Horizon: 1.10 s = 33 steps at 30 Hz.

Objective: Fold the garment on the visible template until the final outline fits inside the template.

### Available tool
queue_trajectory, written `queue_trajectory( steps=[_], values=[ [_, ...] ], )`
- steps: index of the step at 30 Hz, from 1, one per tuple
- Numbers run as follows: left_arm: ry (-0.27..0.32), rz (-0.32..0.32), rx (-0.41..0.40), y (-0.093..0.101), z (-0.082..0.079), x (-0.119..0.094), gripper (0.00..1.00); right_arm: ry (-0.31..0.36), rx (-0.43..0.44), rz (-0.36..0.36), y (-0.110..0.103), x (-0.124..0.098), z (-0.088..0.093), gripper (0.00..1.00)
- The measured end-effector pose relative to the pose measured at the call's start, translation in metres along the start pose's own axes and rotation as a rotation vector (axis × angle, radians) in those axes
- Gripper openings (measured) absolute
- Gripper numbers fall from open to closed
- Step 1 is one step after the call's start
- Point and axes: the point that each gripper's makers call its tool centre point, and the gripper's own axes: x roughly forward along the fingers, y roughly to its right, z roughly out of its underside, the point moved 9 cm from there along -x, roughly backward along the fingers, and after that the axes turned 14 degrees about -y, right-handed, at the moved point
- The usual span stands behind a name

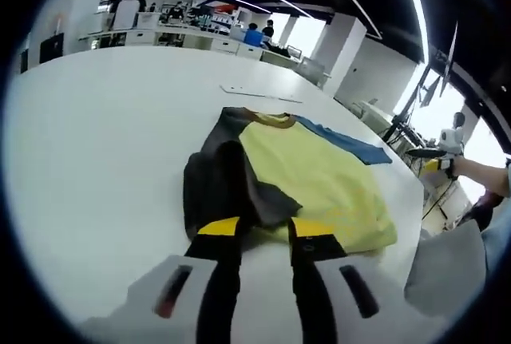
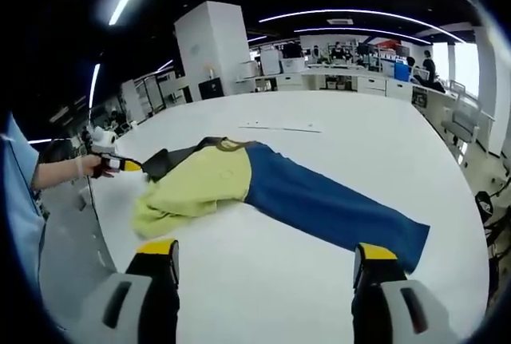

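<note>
1. We see a wide white table (image 2: 335, 144) in an open office.
2. The garment (image 2: 263, 188) lies flat on it near one edge, with a yellow body, a blue sleeve stretched out to one side and a dark grey sleeve (image 1: 219, 184) on the other.
3. Our left gripper (image 1: 263, 231) has its jaws closed on the dark grey sleeve.
4. Our right gripper (image 2: 266, 260) hangs above bare table just short of the garment, jaws spread wide, holding nothing.
</note>
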Motion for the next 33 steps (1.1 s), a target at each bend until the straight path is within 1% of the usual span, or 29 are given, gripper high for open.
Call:
queue_trajectory(
  steps=[2,6,8,9,12,15,18,21,24,26,30,33],
  values=[
    [0.000,-0.005,-0.003,-0.001,0.000,0.001,0.20,0.002,0.001,0.001,0.000,0.000,0.000,0.91],
    [0.012,-0.003,-0.035,-0.002,-0.001,0.003,0.13,0.013,0.007,0.007,0.000,-0.001,0.001,0.92],
    [0.013,-0.004,-0.047,-0.002,-0.001,0.003,0.10,0.021,0.007,0.009,0.001,-0.002,0.001,0.92],
    [0.018,-0.008,-0.059,-0.002,-0.001,0.004,0.08,0.025,0.007,0.011,0.000,-0.002,0.001,0.92],
    [0.030,0.009,-0.087,-0.002,-0.002,0.003,0.00,0.042,0.008,0.008,-0.002,-0.003,0.000,0.93],
    [0.035,0.006,-0.102,-0.003,-0.002,0.003,0.00,0.040,0.005,0.010,-0.003,-0.003,0.000,0.92],
    [0.045,-0.002,-0.094,-0.004,-0.002,-0.001,0.00,0.045,0.011,0.009,-0.004,-0.003,0.000,0.92],
    [0.058,0.008,-0.106,-0.006,-0.002,-0.008,0.00,0.041,0.010,0.011,-0.005,-0.002,0.001,0.92],
    [0.068,0.004,-0.107,-0.009,-0.003,-0.016,0.00,0.038,0.009,0.011,-0.007,-0.002,0.001,0.92],
    [0.077,0.004,-0.111,-0.013,-0.003,-0.024,0.00,0.036,0.008,0.010,-0.008,-0.002,0.000,0.92],
    [0.094,-0.024,-0.084,-0.023,-0.005,-0.047,0.00,0.031,0.003,0.010,-0.010,-0.002,0.000,0.91],
    [0.088,-0.055,-0.053,-0.031,-0.005,-0.064,0.00,0.028,0.003,0.007,-0.012,-0.001,-0.001,0.91]
  ],
)
